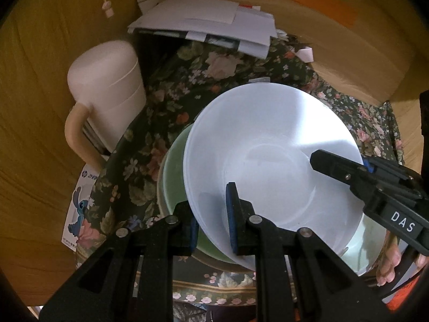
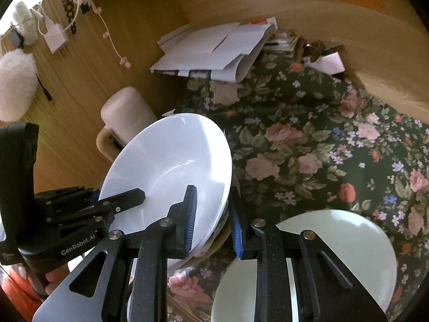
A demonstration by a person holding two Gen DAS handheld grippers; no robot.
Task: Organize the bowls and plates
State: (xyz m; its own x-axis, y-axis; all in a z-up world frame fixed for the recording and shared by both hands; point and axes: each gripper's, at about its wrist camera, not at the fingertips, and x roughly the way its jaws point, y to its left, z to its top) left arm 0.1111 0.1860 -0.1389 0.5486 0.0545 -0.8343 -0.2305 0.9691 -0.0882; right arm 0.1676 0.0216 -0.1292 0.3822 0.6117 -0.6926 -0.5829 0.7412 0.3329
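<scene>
White bowl [image 1: 270,155] gripped at opposite rim edges, left hand-held gripper [image 1: 213,222] and right hand-held gripper [image 2: 213,220] both clamped on it, likely for steadiness | sits tilted above green bowl [image 1: 171,182], apparently for nesting | pale plate [image 2: 348,244] beside | floral-cloth counter [image 2: 308,134] | papers [image 1: 214,24] behind

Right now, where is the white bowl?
The white bowl is held by both grippers, the left gripper and right gripper each clamped on its rim, above the green bowl on the floral cloth, right of the white jug.
</scene>
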